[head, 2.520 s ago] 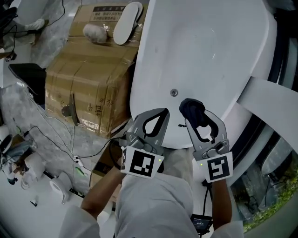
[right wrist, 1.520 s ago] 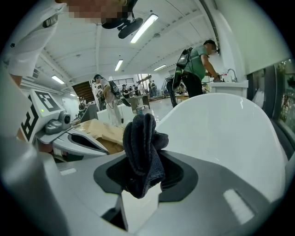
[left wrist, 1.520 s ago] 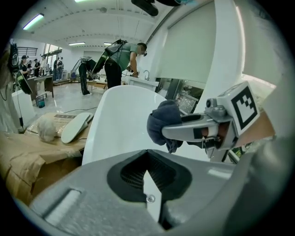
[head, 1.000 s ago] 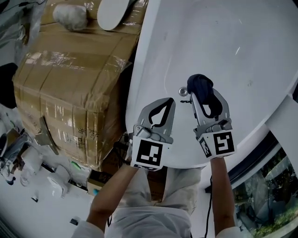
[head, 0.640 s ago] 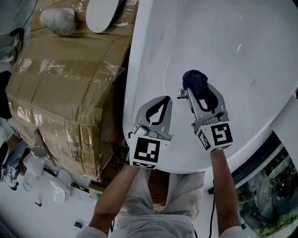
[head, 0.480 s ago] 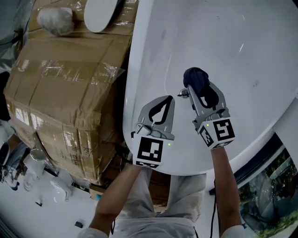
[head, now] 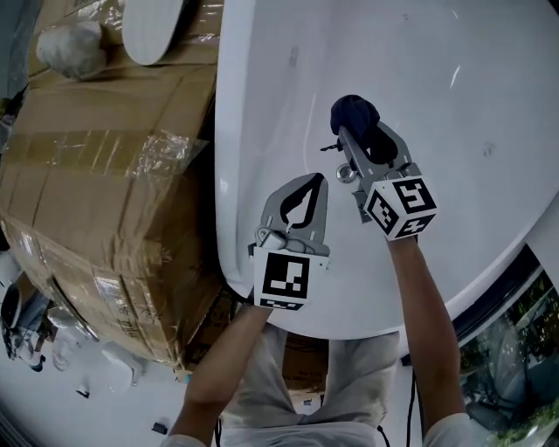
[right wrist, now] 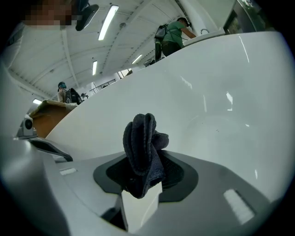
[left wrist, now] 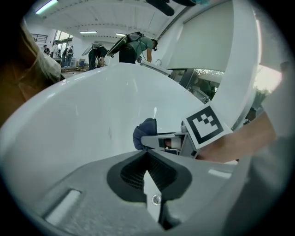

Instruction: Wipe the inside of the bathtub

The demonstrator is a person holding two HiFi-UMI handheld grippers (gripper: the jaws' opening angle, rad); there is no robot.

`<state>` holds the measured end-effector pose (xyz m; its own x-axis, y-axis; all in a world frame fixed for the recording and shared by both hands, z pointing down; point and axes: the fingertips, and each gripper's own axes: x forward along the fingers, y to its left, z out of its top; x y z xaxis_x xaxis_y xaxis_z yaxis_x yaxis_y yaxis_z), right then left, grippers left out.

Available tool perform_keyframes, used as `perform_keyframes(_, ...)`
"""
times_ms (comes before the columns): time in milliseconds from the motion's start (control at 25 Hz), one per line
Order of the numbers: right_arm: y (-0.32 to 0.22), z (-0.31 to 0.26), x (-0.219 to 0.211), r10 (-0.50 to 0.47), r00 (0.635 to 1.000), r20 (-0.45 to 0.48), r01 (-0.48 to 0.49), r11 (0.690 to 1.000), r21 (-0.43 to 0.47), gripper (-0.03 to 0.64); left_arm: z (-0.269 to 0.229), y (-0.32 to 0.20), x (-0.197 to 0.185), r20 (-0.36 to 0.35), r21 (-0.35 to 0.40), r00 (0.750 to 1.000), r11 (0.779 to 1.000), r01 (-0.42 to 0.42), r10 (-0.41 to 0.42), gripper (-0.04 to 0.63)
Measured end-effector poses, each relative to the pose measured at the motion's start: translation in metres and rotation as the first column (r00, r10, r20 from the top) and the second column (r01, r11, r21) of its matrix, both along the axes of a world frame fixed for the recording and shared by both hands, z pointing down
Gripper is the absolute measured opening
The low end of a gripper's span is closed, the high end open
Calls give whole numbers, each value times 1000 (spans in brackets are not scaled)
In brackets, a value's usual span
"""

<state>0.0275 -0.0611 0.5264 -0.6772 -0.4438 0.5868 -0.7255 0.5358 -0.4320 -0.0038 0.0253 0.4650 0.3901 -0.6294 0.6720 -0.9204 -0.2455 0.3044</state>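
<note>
The white bathtub point(head: 454, 79) fills the upper right of the head view, its smooth inside facing up. My right gripper point(head: 349, 122) is shut on a dark blue cloth point(head: 354, 112), bunched at its tips and held over the tub's inner wall near the chrome drain point(head: 347, 175). The same cloth point(right wrist: 144, 152) sticks up between the shut jaws in the right gripper view, with the tub wall point(right wrist: 221, 92) behind. My left gripper point(head: 301, 188) is shut and empty, over the tub's near rim. From the left gripper view, the cloth point(left wrist: 145, 132) shows ahead.
A large taped cardboard box point(head: 105, 192) stands tight against the tub's left side, with a white oval lid point(head: 153, 26) and a wrapped bundle point(head: 72, 48) on top. People point(right wrist: 171, 39) stand far behind the tub. Small items lie on the floor at lower left.
My right gripper with the cloth has moved up and further into the tub, past the drain. The left gripper has stayed near the rim. The head view has shifted left.
</note>
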Motion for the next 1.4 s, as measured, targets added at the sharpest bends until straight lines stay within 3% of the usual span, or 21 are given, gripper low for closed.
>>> perform_keyframes(440,-6,83,-4,20,1000,-9,-21,995,-98,153,32,-19,3,-15,25,999,999,-31,32,-2)
perform_keyframes(640,-13,114,-13,10,1000,4,-9,993,-117,149,43,-18,14,-29,37,995,995,-96,97,-2)
perform_keyframes(1160,-21,178,-23,5,999,-37,-12,982,-188,150,48,-19,13,-64,26,995,997,-72,73,-2)
perform_keyframes(1400,-9,199,-32,-40,997,-68,26,979,-204,150,48,-18,13,-70,22,996,998,-59,60,-2)
